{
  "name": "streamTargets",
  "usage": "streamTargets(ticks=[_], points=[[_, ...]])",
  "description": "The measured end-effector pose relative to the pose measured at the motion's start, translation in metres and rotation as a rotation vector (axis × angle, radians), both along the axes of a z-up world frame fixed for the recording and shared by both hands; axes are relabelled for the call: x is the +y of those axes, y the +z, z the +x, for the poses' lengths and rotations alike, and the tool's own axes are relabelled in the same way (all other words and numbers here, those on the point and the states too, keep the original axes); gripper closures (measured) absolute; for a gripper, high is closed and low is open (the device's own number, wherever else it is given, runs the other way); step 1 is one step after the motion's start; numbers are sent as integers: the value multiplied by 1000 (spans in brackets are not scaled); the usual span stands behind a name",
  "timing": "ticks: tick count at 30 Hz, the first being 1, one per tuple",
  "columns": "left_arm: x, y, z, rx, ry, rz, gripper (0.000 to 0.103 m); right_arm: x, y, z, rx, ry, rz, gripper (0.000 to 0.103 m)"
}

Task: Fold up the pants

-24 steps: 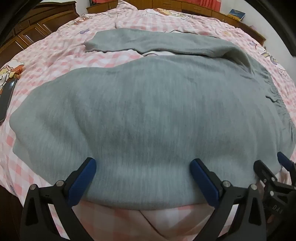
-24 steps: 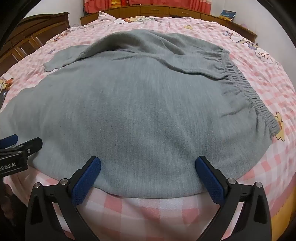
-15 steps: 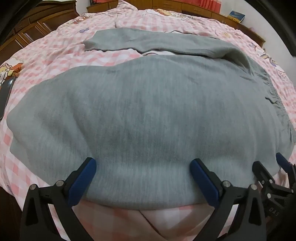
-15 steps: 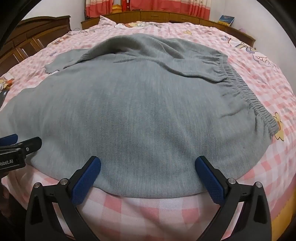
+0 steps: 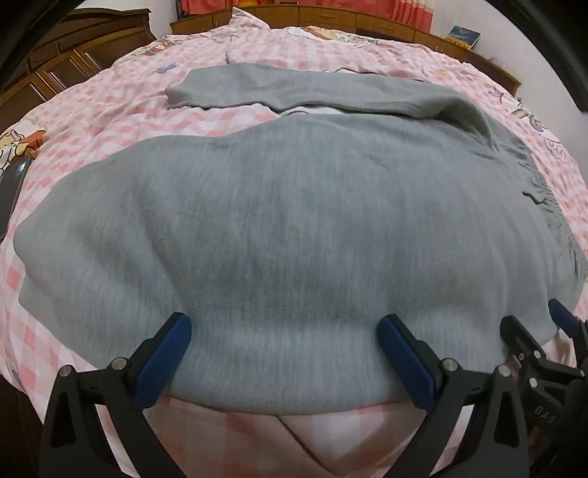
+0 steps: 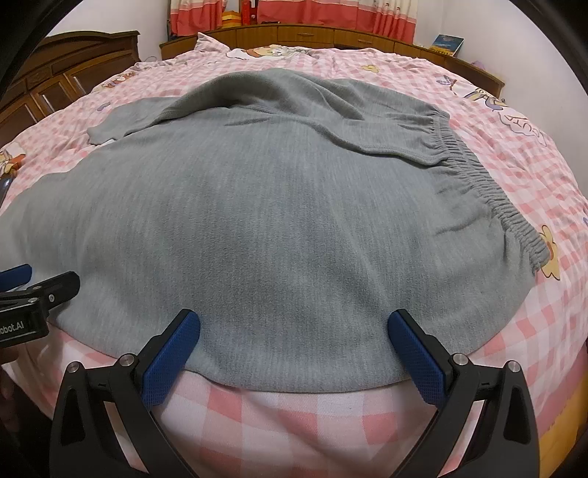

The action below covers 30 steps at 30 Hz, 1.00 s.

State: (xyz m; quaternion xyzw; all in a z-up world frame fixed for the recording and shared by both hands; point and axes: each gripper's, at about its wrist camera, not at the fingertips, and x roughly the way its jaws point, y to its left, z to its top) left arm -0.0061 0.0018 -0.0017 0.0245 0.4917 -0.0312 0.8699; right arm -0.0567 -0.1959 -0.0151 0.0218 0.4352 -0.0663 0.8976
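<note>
pants (image 5: 294, 228) on bed (image 5: 110, 110), phone (image 5: 11, 191) left

Ahead of me stretches a wide bed (image 6: 551, 331) under a pink-and-white checked cover (image 5: 110, 110) printed with cartoon figures and flowers. A pillow (image 6: 217, 46) in the same pattern lies at its far end, against a long, low wooden headboard unit (image 6: 312, 35) with drawer-like panels. Above that hang red and pink striped curtains (image 6: 389, 14). A blue book (image 6: 447, 43) leans on the right end of the ledge, with something small and purple beyond it, too blurred to name. On my left stands a dark wooden wardrobe (image 5: 66, 55) with panelled doors. The walls (image 6: 110, 18) are plain white, evenly lit by indoor light.
</note>
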Motion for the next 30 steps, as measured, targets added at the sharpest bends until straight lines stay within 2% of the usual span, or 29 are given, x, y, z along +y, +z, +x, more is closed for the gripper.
streamTargets(ticks=[30], points=[[1, 0, 0, -15, 0, 2, 0, -1, 0, -1, -5, 1, -4, 0]])
